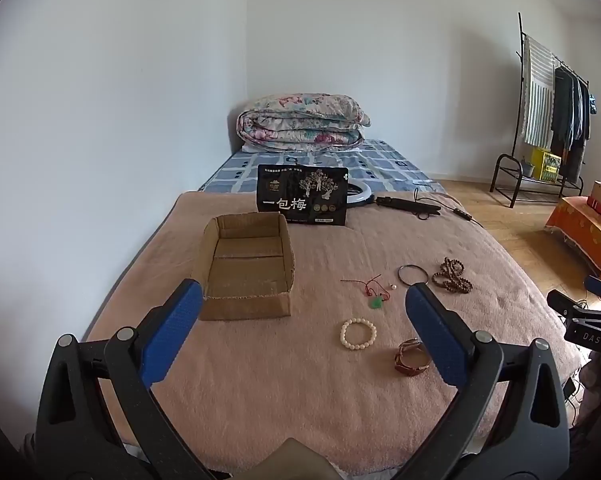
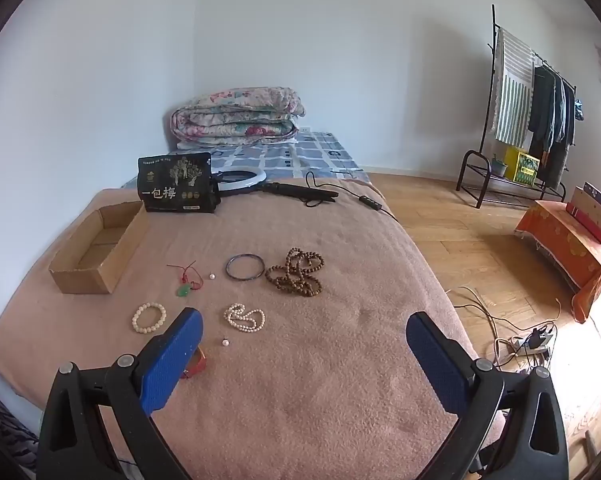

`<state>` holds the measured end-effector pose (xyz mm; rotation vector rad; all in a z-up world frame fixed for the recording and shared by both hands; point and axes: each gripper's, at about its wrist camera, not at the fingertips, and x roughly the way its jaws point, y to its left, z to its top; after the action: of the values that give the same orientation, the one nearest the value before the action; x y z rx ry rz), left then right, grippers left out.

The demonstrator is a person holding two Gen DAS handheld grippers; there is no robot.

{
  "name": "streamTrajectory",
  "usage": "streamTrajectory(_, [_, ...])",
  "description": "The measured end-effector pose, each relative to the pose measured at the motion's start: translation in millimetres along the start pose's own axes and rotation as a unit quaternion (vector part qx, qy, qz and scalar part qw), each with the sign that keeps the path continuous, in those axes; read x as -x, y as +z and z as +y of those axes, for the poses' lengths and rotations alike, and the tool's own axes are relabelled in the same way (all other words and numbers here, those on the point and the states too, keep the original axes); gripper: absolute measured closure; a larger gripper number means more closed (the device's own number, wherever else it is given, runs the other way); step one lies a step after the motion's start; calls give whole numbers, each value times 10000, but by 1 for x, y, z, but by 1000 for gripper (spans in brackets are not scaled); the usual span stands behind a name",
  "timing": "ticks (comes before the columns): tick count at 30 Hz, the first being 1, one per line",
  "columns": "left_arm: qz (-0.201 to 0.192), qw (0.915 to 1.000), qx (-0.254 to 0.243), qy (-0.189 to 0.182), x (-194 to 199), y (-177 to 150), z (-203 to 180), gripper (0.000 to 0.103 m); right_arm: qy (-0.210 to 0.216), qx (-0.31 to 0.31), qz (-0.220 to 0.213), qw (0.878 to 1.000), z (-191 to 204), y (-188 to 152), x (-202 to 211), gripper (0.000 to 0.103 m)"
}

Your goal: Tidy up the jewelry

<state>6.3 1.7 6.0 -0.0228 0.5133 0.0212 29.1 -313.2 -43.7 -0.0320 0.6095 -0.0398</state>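
Jewelry lies on a pink blanket on the bed. An open, empty cardboard box (image 1: 246, 266) stands at the left and also shows in the right wrist view (image 2: 100, 248). There is a white bead bracelet (image 1: 358, 332) (image 2: 148, 317), a green pendant on a red cord (image 1: 376, 301) (image 2: 184, 290), a dark bangle (image 1: 413, 274) (image 2: 245, 267), brown prayer beads (image 1: 452, 276) (image 2: 298, 272), a pearl necklace (image 2: 245, 318), loose pearls (image 2: 225, 343) and a red-brown bracelet (image 1: 411, 358) (image 2: 196, 362). My left gripper (image 1: 300, 308) is open and empty above the blanket. My right gripper (image 2: 302, 334) is open and empty.
A black snack bag (image 1: 302, 200) stands behind the box. A ring light with its cable (image 2: 242, 180) lies beyond it. A folded floral quilt (image 1: 300, 124) sits at the bed's head. A clothes rack (image 2: 528, 120) and an orange-draped table (image 2: 568, 248) stand at the right.
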Motion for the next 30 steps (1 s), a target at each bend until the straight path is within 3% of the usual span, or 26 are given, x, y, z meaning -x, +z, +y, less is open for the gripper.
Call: streamTrajectory(30, [-52, 10000, 0, -25, 16, 22, 3, 0, 0, 22, 9, 10000, 2, 2, -3, 0])
